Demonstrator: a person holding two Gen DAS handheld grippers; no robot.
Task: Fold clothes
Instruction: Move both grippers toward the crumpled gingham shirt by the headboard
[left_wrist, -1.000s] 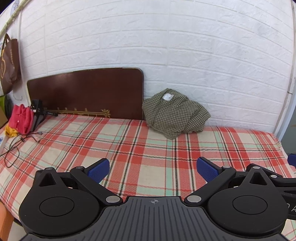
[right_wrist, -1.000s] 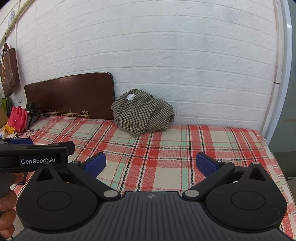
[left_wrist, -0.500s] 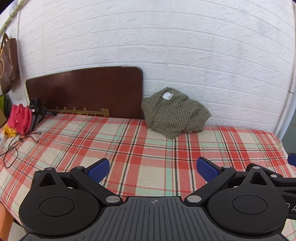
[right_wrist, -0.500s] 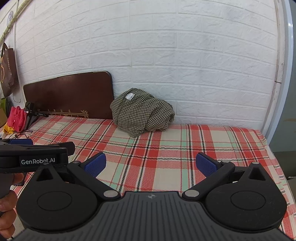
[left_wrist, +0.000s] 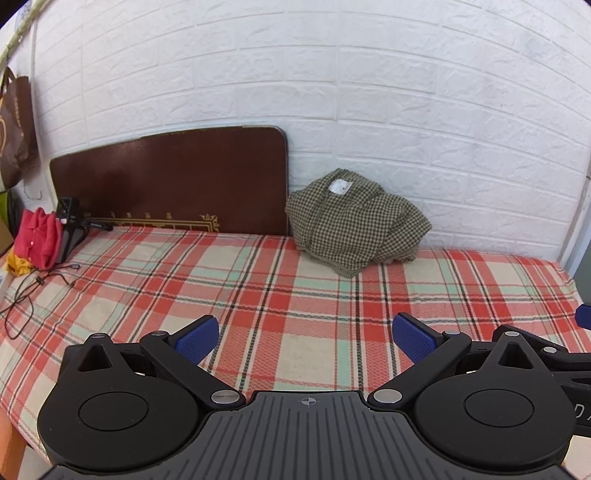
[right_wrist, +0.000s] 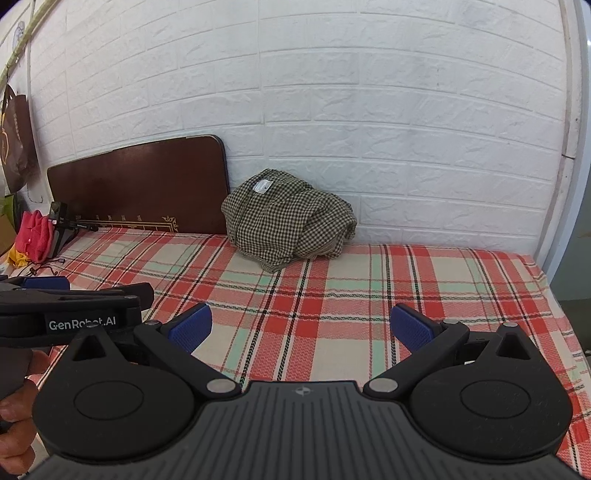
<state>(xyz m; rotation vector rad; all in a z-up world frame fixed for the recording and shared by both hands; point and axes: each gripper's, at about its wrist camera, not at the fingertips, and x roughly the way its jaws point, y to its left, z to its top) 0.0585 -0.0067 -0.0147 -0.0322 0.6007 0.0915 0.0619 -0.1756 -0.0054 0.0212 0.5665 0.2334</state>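
Checked shirt (left_wrist: 351, 221), crumpled in a heap, lies at the far edge of the bed against the white brick wall (left_wrist: 406, 92), well ahead of both sets of jaws. From the left gripper (left_wrist: 304, 338) it sits straight ahead and slightly toward the right finger; from the right gripper (right_wrist: 301, 326) it sits ahead and toward the left finger. A small white label (right_wrist: 261, 185) shows near the top of the heap, its print too small to read.

Both grippers hover above the plaid bedsheet (left_wrist: 295, 295), a weave of red, cream and mint squares with dark lines. Each has its 2 blue pads spread wide with nothing but sheet between them, so both are released and grasp nothing.

A dark brown board (left_wrist: 173, 181) with gold trim leans against the wall beyond the left finger, its right edge just beside the shirt. Further left are a red cloth (left_wrist: 37, 240), a black stand (left_wrist: 70, 229) and thin black cables (left_wrist: 29, 291) trailing over the sheet. A brown bag (left_wrist: 14, 125) hangs on the wall at the far left.

In the right wrist view the left gripper's body reaches in beside the left finger, and its side reads "GenRobot.AI" (right_wrist: 82, 324). A bare hand (right_wrist: 16, 417) holds it from below.
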